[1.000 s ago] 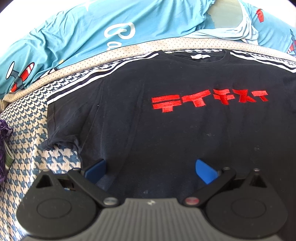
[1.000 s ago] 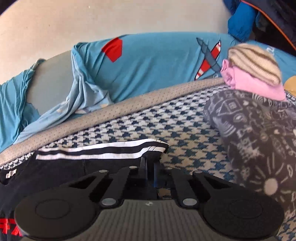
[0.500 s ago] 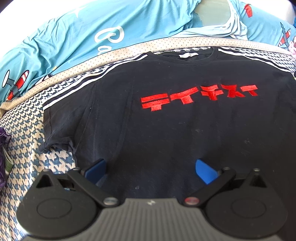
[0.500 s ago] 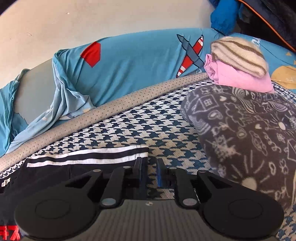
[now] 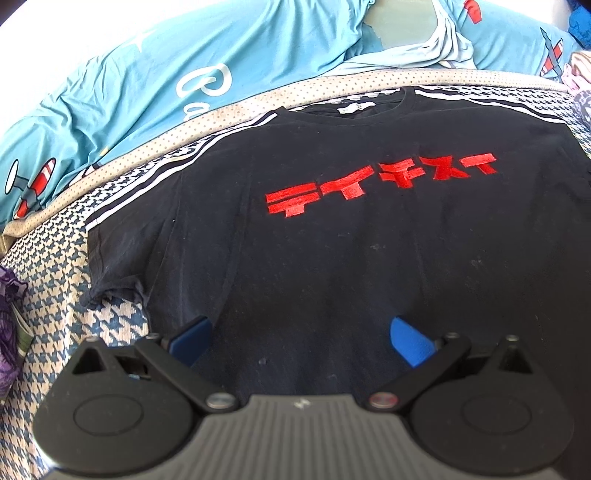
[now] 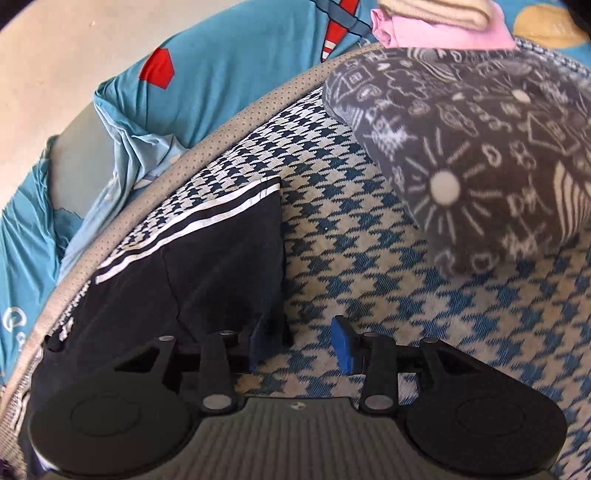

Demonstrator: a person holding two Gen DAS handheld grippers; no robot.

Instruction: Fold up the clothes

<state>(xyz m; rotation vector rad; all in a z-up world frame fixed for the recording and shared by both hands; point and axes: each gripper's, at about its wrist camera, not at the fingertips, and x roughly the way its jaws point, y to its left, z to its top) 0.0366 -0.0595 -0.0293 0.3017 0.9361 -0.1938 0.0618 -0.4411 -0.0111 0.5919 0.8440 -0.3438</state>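
Across the blue-and-cream houndstooth cover (image 5: 55, 254) a black T-shirt (image 5: 332, 258) lies spread flat, front up, collar toward the far beige dotted border (image 5: 147, 147). Red blocky characters (image 5: 380, 184) run across its chest, white stripes (image 5: 147, 188) line the shoulders and sleeves, and a small white label (image 5: 356, 108) shows inside the neckline. Behind the border, a blue sheet (image 5: 147, 74) printed with aeroplanes is bunched up. Beside the shirt's right sleeve (image 6: 229, 251) sits a dark grey garment (image 6: 480, 140) covered in white doodles, with pink cloth (image 6: 443, 33) beyond it. Over the shirt's lower body, the left gripper (image 5: 299, 341) hovers, jaws wide apart. At the sleeve's edge, the right gripper (image 6: 299, 343) has its jaws parted, holding nothing, one blue pad (image 6: 341, 345) over bare cover.
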